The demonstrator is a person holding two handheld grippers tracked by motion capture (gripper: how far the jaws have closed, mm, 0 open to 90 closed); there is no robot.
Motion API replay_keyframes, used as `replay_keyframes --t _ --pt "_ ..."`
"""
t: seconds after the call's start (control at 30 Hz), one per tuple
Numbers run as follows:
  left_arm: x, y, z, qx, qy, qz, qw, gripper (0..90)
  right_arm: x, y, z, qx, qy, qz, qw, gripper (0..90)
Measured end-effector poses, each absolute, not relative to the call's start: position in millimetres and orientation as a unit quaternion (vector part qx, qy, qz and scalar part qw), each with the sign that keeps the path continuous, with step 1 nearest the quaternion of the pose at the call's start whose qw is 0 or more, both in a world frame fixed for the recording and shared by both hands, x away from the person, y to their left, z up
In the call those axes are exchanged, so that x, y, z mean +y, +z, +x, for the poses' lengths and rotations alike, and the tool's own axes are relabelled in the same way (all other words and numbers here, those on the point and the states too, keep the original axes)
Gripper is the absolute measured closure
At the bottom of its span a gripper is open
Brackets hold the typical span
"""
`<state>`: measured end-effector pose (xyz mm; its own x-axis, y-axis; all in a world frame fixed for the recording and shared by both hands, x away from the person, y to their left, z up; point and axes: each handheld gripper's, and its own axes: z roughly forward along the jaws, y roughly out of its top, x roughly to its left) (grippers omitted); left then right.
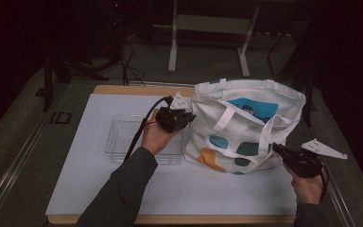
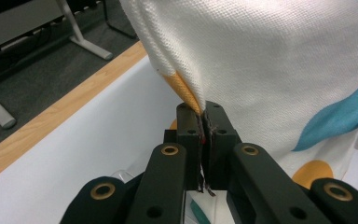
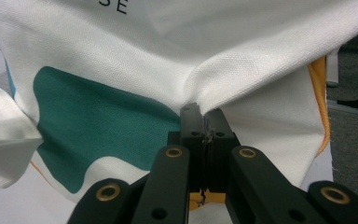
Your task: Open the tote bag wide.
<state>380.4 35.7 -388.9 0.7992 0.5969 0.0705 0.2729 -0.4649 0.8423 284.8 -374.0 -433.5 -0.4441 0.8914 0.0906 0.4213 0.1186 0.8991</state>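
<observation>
Both your grippers are pinching the white canvas tote bag printed with teal, blue and orange blobs.

It stands open on the white counter. Your left gripper clamps cloth at its left edge, just beside the clear plastic tray; your right gripper clamps what looks like the lower right corner.

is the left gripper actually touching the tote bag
Touching. In the left gripper view the left gripper has its jaws closed on a pinched fold of the tote bag, with no gap.
</observation>
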Motion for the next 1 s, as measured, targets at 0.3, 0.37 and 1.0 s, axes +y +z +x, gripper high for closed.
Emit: replay_keyframes --t 0.3,0.37,1.0 --pt "40 -384 373 0.251 0.18 0.838 0.45 87.3 -374 -429 274 0.708 0.474 0.455 0.259 89.3" --pt "41 -383 372 0.25 0.179 0.838 0.451 87.3 -375 -429 272 0.707 0.476 0.453 0.261 89.3" --pt "48 -384 354 0.241 0.166 0.839 0.459 87.4 -377 -432 249 0.71 0.479 0.444 0.264 89.3"
